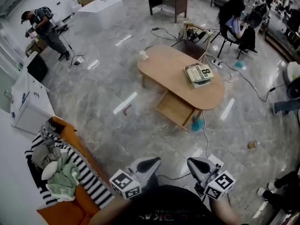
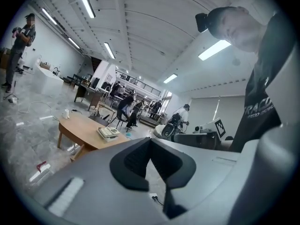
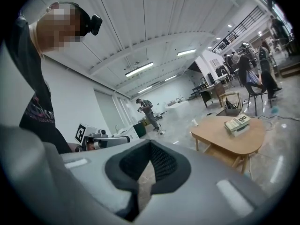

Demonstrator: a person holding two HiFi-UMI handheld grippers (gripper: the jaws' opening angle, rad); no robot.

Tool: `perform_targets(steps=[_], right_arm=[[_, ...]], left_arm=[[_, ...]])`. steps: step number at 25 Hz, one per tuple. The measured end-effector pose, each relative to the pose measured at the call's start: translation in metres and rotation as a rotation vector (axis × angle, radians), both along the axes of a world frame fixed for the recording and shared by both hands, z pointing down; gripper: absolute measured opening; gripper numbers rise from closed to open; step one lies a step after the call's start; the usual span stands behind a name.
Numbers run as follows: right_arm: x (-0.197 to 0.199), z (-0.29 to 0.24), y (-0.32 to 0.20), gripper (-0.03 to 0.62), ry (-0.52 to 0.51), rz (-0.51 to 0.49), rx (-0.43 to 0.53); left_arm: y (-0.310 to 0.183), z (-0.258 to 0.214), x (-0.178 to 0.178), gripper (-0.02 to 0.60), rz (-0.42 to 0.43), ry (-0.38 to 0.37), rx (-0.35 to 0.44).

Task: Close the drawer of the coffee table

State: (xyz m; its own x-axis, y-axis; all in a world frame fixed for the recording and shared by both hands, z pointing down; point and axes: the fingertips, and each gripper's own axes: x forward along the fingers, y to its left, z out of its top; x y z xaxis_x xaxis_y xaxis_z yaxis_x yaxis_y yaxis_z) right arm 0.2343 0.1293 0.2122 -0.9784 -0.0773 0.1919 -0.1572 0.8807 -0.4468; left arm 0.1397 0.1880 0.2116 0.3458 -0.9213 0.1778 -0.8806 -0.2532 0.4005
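A grey polished marble floor [image 1: 103, 93] fills the head view. On it, at about 1 o'clock from the person, stands the oval light-wood coffee table [image 1: 168, 69], well apart from both grippers. A white cabinet [image 1: 28, 102] stands at 9 o'clock. An orange armchair [image 1: 61, 214] sits at 8 o'clock, heaped with a black-and-white striped cloth [image 1: 89, 179].

The shallow light-wood drawer [image 1: 176, 109] hangs under the tabletop on the side facing the person, at the table's 6 o'clock edge. It is pulled well out, so its bare inside shows.

The left gripper [image 1: 151, 162] and the right gripper [image 1: 196, 163] hang side by side at 6 o'clock in the head view, close to the person's body, each with its marker cube behind it. Both point across the floor towards the table and touch nothing. In the left gripper view the left gripper's [image 2: 150, 143] dark pads are pressed together with nothing between them; the right gripper view shows the right gripper [image 3: 150, 146] pressed together the same way, also empty.

A stack of pale books [image 1: 199, 74] lies on the tabletop towards its 3 o'clock end. A small white cup [image 1: 143, 55] stands at its 10 o'clock end. A small teal object [image 1: 198, 124], too blurred to identify, lies on the floor just beside the drawer's 4 o'clock corner.
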Motion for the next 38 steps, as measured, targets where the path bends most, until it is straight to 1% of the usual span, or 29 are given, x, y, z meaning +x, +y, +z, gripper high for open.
perform_targets(steps=[6, 12, 16, 20, 23, 28, 33, 38], right_arm=[[-0.061, 0.003, -0.016, 0.000, 0.032, 0.083, -0.027], [-0.120, 0.003, -0.018, 0.000, 0.056, 0.157, -0.029], [-0.148, 0.003, -0.019, 0.000, 0.057, 0.189, -0.017], [-0.159, 0.001, -0.021, 0.000, 0.077, 0.203, -0.008], [-0.163, 0.000, -0.025, 0.000, 0.084, 0.217, -0.009], [-0.171, 0.004, -0.045, 0.000, 0.093, 0.225, -0.013], [-0.184, 0.010, -0.082, 0.000, 0.084, 0.231, -0.019], [-0.194, 0.020, -0.132, 0.000, 0.067, 0.251, -0.057]], left_arm=[[-0.010, 0.002, -0.058, 0.000, 0.079, 0.020, -0.016], [-0.003, 0.010, -0.111, 0.000, 0.153, 0.054, -0.030], [0.000, 0.018, -0.143, 0.000, 0.173, 0.053, -0.038], [-0.001, 0.018, -0.171, 0.000, 0.134, 0.070, -0.029], [-0.006, 0.015, -0.185, 0.000, 0.111, 0.102, -0.020], [-0.023, 0.015, -0.202, 0.000, 0.091, 0.078, -0.012], [-0.058, 0.024, -0.213, 0.000, 0.094, 0.065, -0.040], [-0.110, 0.023, -0.220, 0.000, 0.114, 0.053, -0.052]])
